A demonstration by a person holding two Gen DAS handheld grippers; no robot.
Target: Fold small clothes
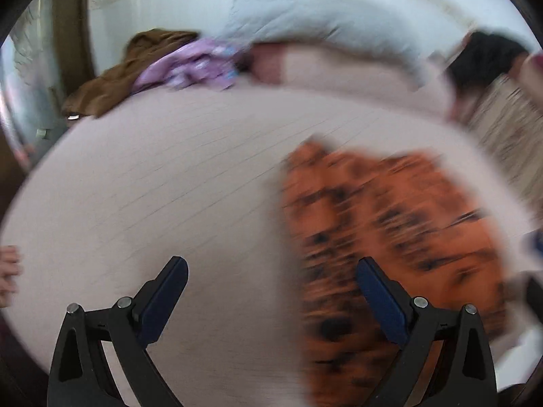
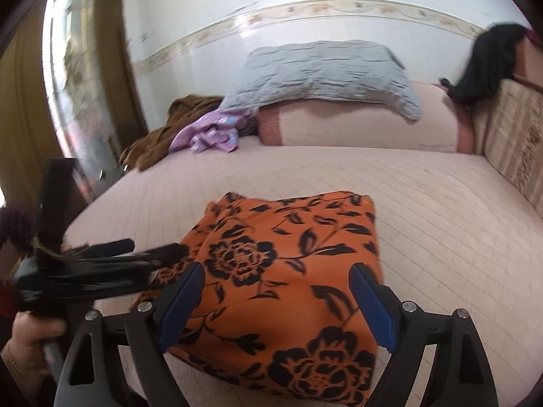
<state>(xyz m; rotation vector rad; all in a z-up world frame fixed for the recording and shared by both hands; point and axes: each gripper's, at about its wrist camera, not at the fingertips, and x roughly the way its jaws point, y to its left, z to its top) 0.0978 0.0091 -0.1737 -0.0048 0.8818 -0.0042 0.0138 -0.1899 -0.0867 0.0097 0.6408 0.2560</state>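
Note:
An orange garment with black flower print lies folded into a rough rectangle on the pink bed. My right gripper is open and empty, hovering over its near part. My left gripper is open and empty above the bedsheet, just left of the garment; this view is blurred by motion. The left gripper also shows in the right wrist view, at the garment's left edge, held by a hand.
A purple garment and a brown one lie heaped at the far left of the bed. A grey pillow rests on a pink bolster. A black cloth hangs over the sofa back at the right.

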